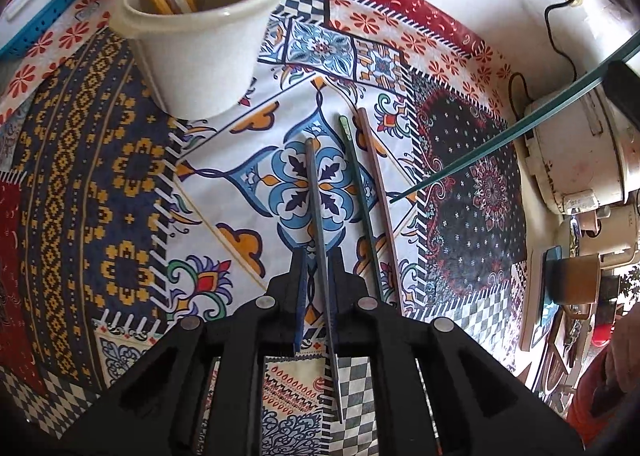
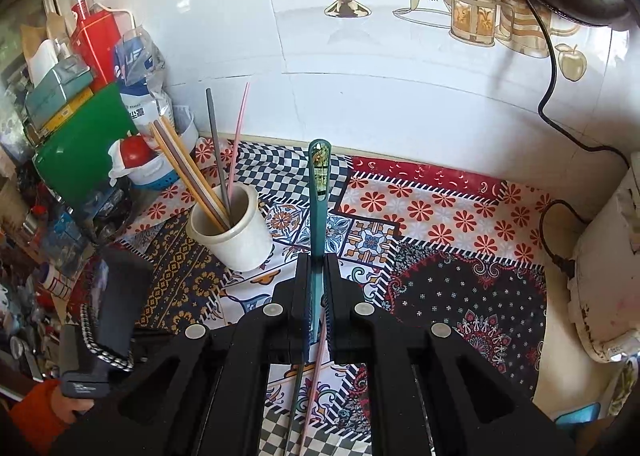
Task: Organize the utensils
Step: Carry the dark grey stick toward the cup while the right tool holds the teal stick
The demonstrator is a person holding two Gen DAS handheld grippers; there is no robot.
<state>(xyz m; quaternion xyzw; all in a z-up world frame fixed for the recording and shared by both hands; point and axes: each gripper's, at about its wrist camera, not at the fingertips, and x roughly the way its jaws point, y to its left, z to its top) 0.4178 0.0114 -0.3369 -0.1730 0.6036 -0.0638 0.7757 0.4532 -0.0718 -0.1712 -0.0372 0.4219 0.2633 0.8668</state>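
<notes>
Kitchen corner with a white tiled wall, and a counter (image 1: pixel 120 183) covered in a loud patchwork cloth, so the thin sticks are a bit hard to pick out.

The cream cup (image 1: pixel 200 39) sits toward the back left and already has a handful of chopsticks standing in it, leaning out every which way. Three more lie flat on the cloth, roughly side by side: a grey chopstick (image 1: pixel 318 223), a dark green chopstick (image 1: pixel 360 207) and a brown chopstick (image 1: pixel 378 199).

The left hand-held gripper (image 1: pixel 319 268) has its fingers narrowed around the grey one, gripping partway along the shaft, with the stick running straight out ahead along the fingers. From there the cup is ahead and off to the left, pretty near.

The right hand-held gripper (image 2: pixel 316 276) is clamped on a teal chopstick (image 2: pixel 319 191), lifted off the cloth, its decorated end pointing forward. For this one too the cup (image 2: pixel 232 232) is ahead-left, near.

My guess is the teal stick goes in next, and it'll need tipping upright first since right now its long axis points past the cup, not down into the opening. Left side looks slightly nearer to the cup though.
</notes>
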